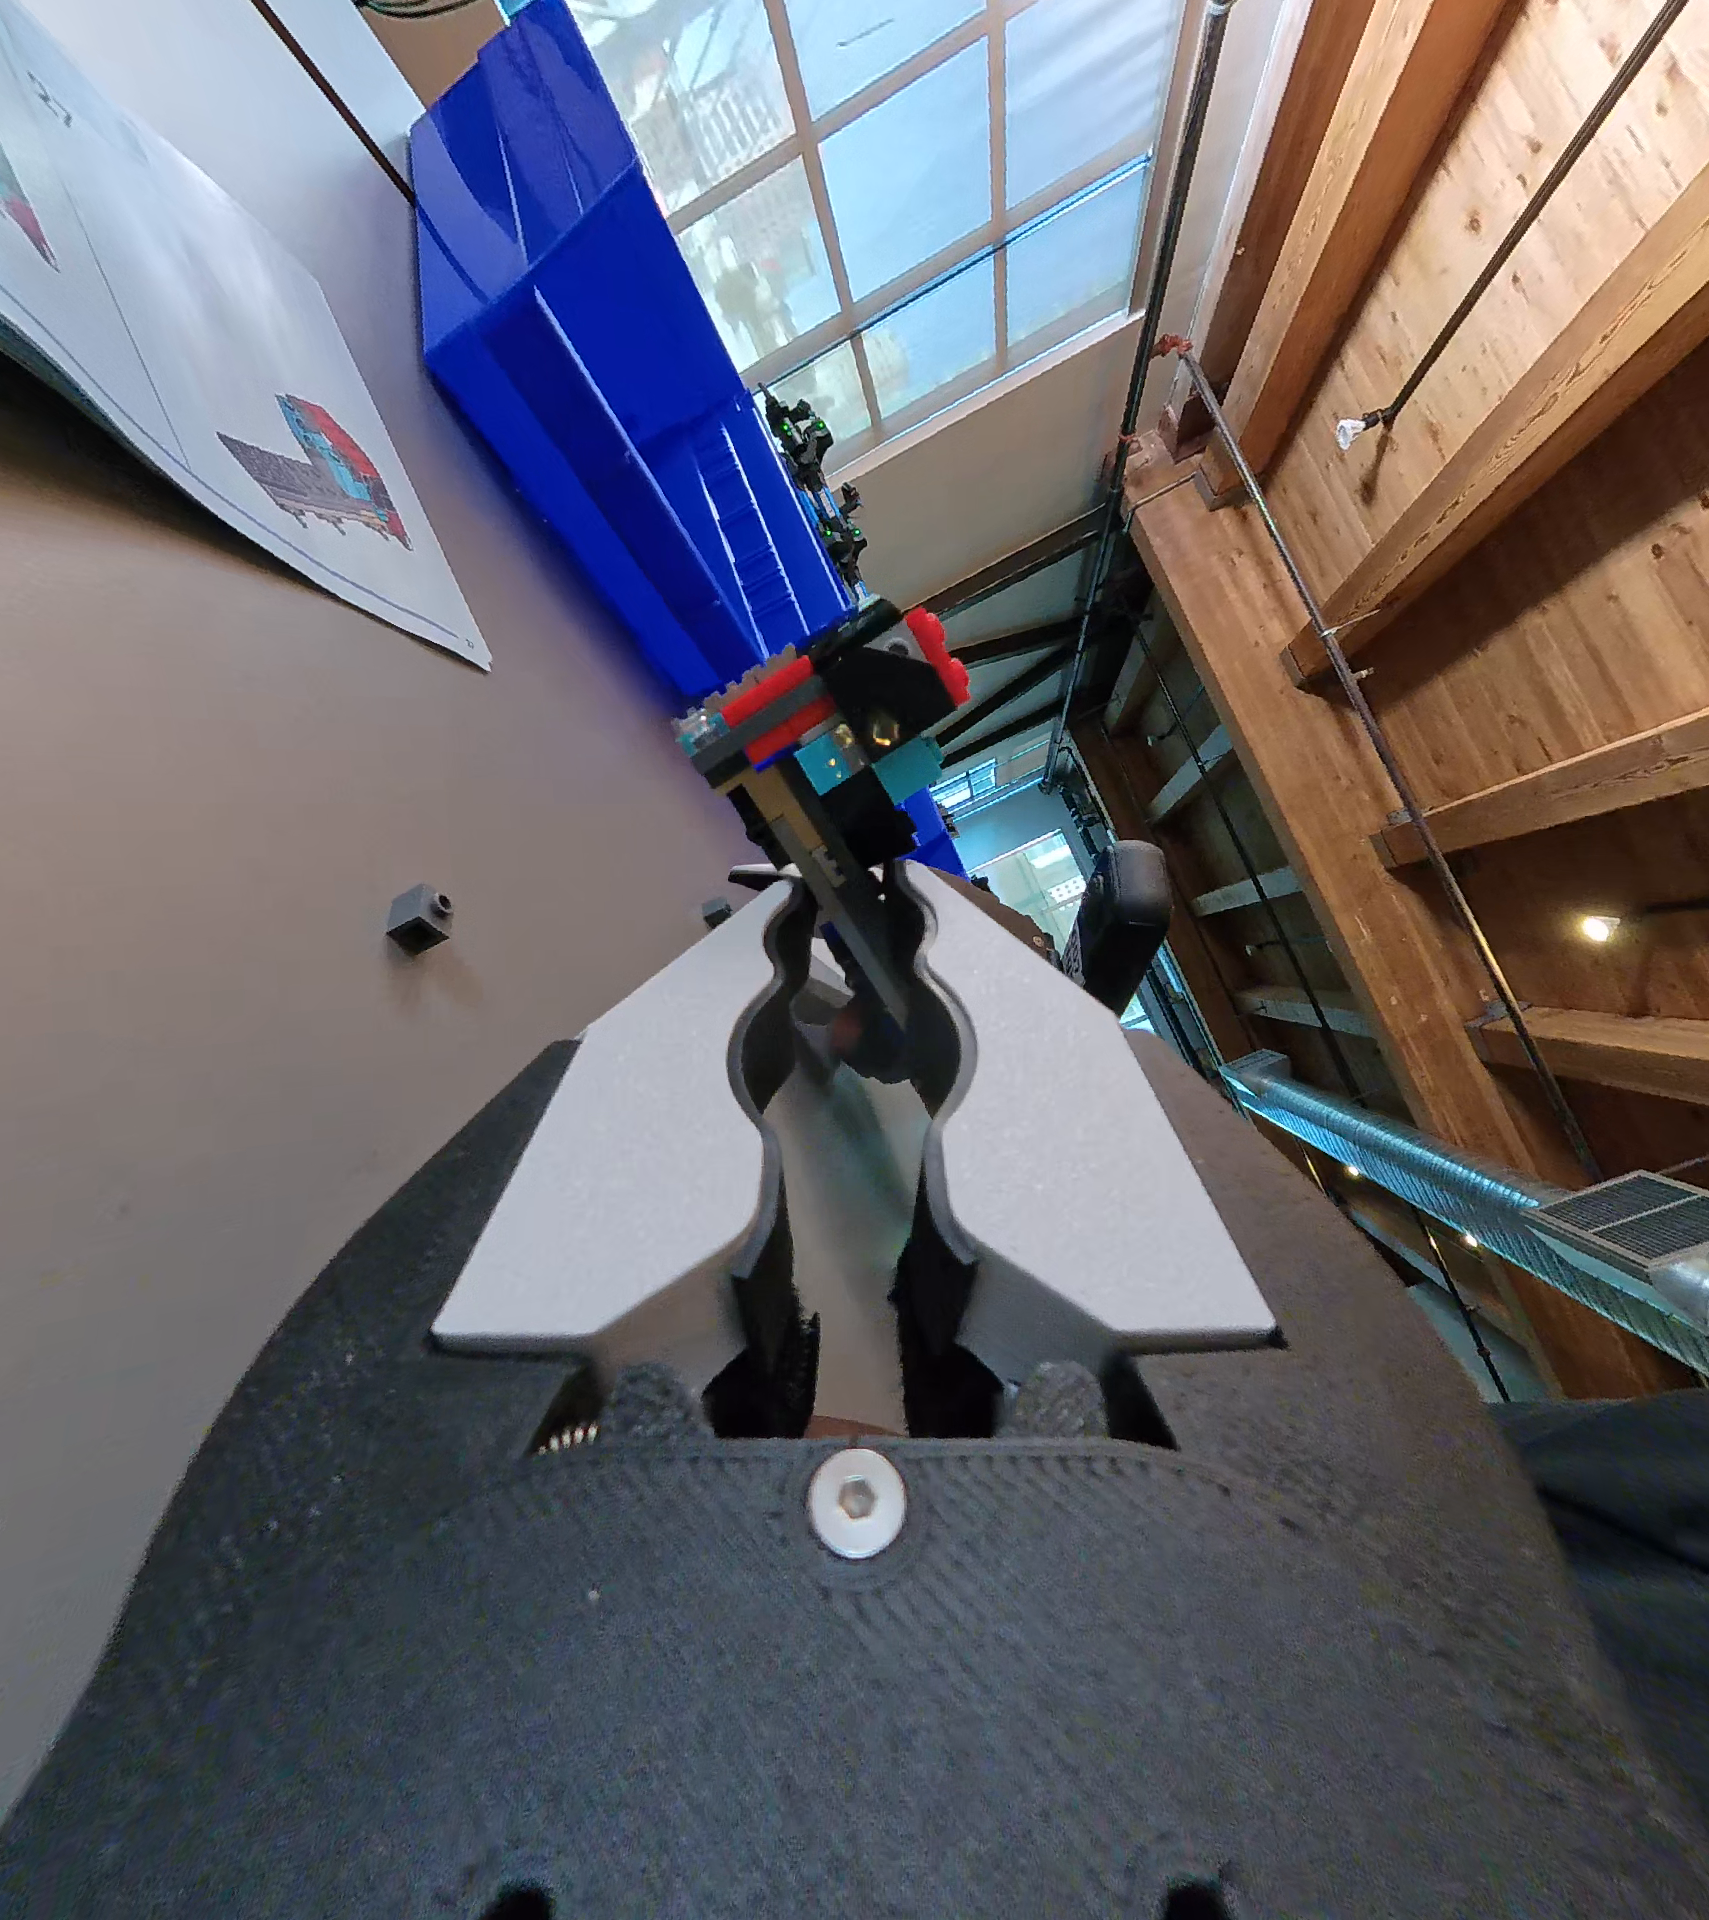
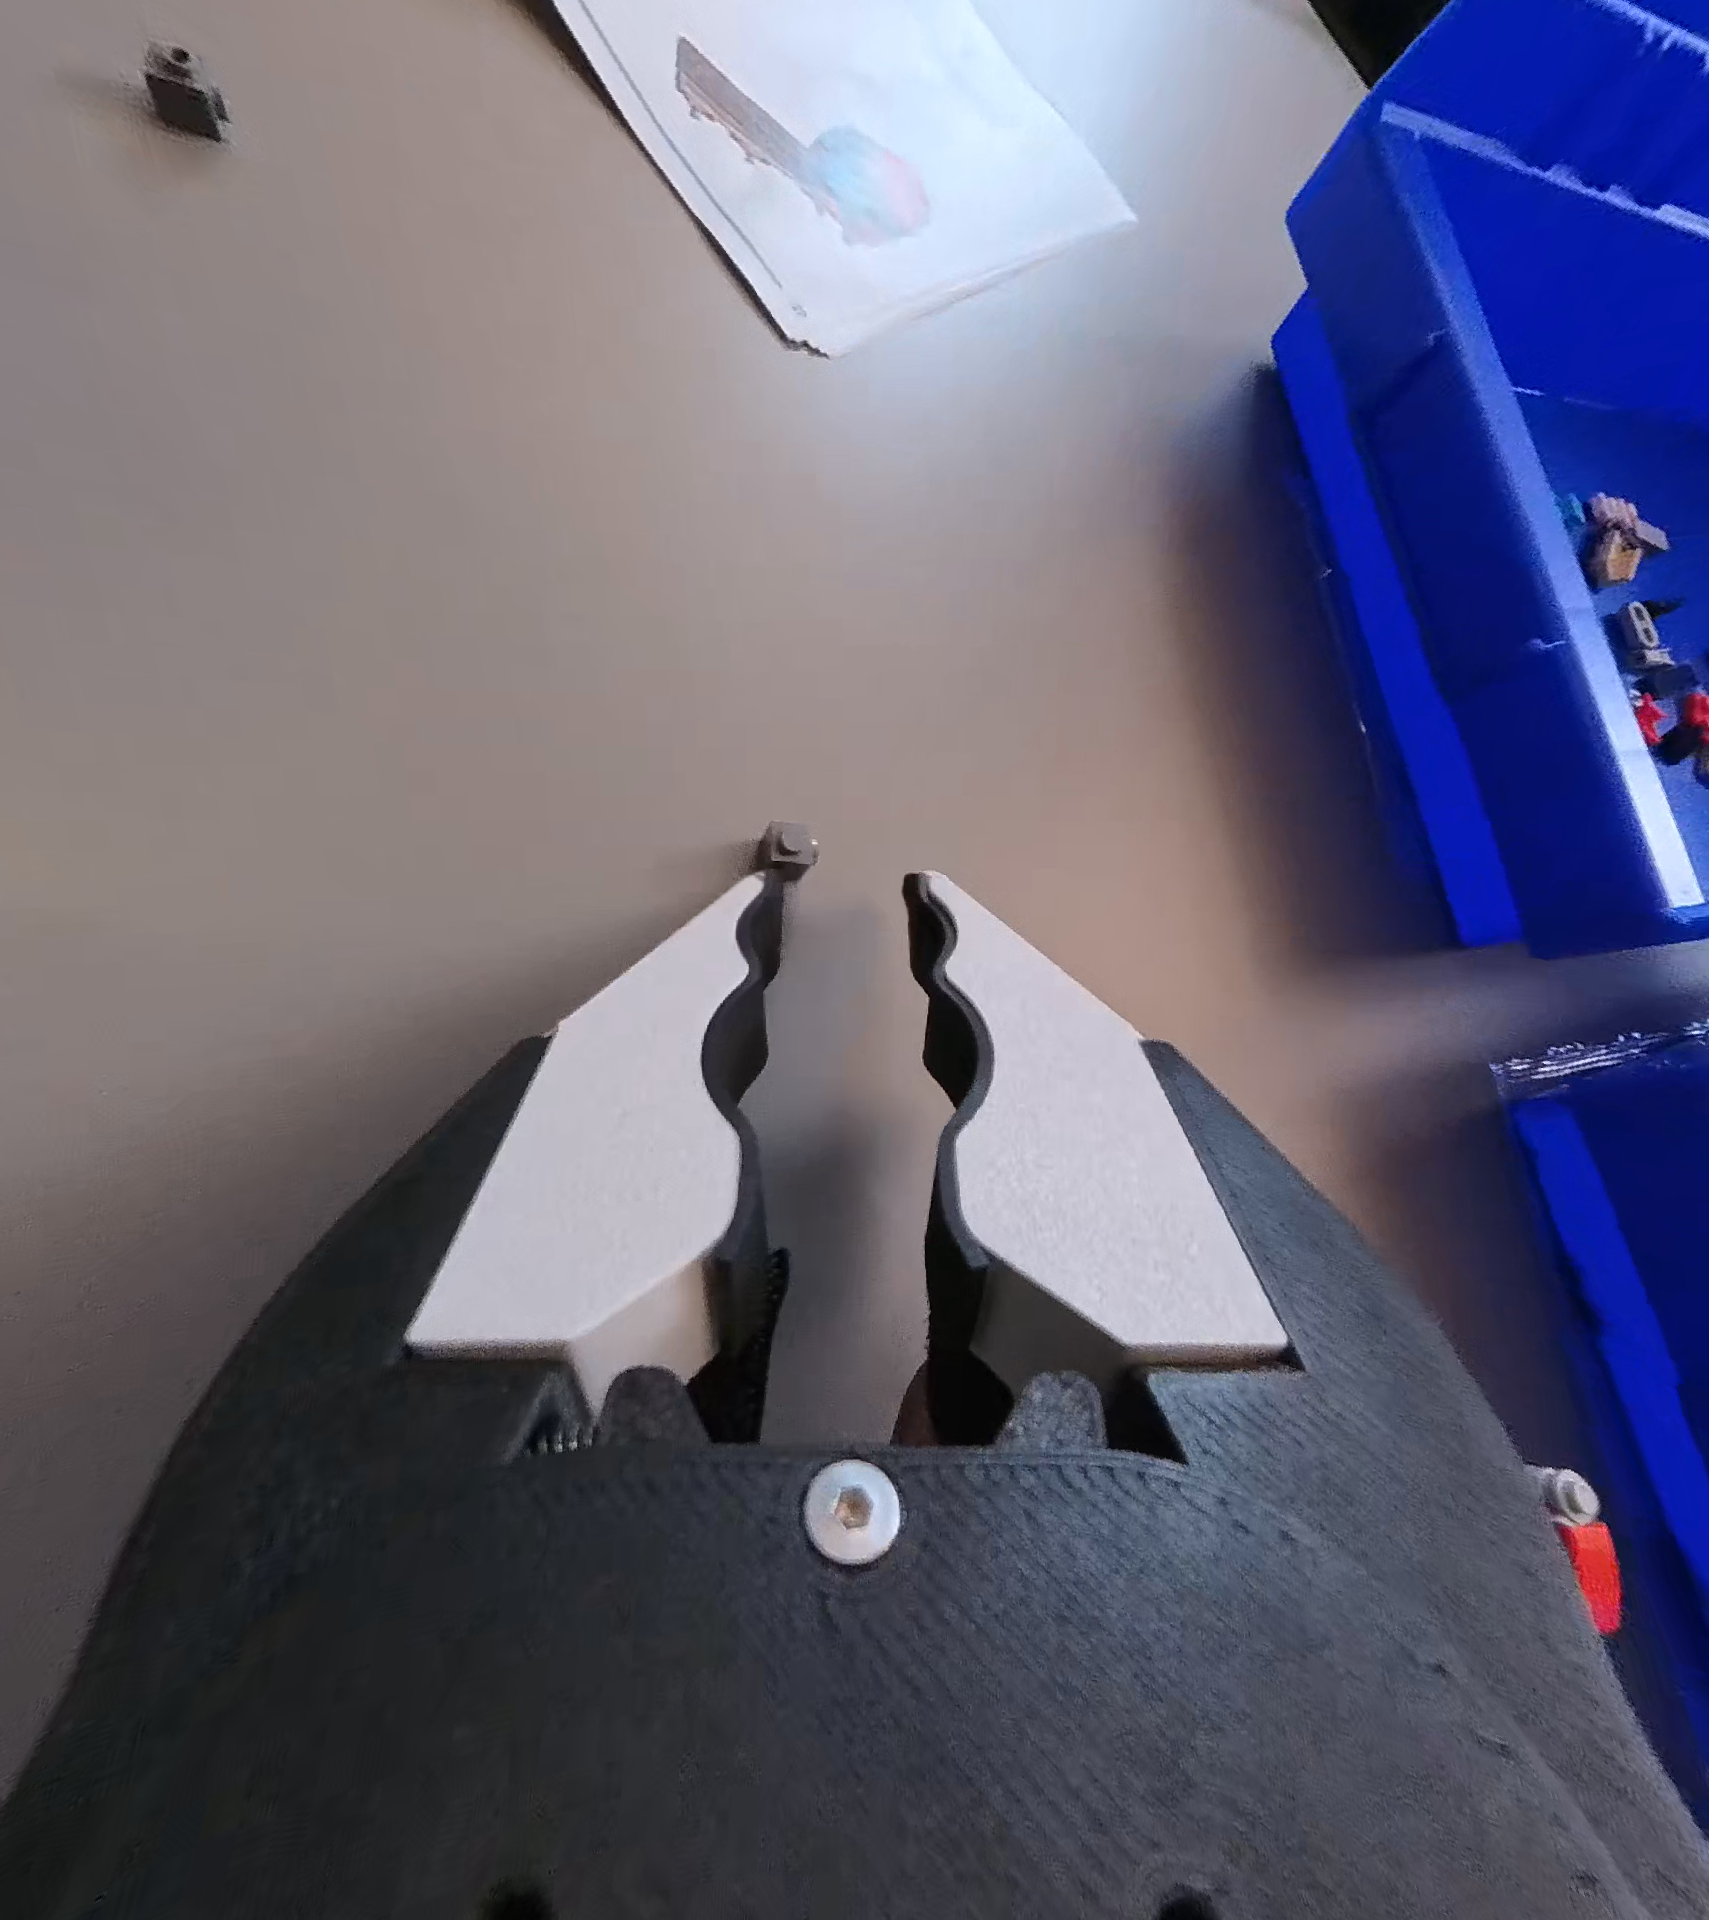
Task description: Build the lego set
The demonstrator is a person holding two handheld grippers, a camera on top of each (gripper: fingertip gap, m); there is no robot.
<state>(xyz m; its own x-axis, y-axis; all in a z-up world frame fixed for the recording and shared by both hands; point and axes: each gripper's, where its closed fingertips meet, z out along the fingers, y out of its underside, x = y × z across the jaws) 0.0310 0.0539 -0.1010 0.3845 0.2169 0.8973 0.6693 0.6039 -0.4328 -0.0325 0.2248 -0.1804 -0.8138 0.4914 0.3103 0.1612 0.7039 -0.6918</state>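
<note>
While left tool [image 1: 845, 883] grasps lego build [image 1: 819, 717], right tool [image 2: 839, 883] released, small grey brick [image 2: 788, 844] at its left fingertip.

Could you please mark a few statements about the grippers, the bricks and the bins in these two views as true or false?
1. The left gripper is shut on the partly built lego model. True.
2. The right gripper holds a red brick. False: it is open and holds nothing; a small grey brick lies on the table at its left fingertip.
3. The blue bin holds loose lego pieces. True.
4. The instruction booklet lies inside the bin. False: it lies open on the table.
5. A second dark grey brick lies apart on the table. True.
</note>
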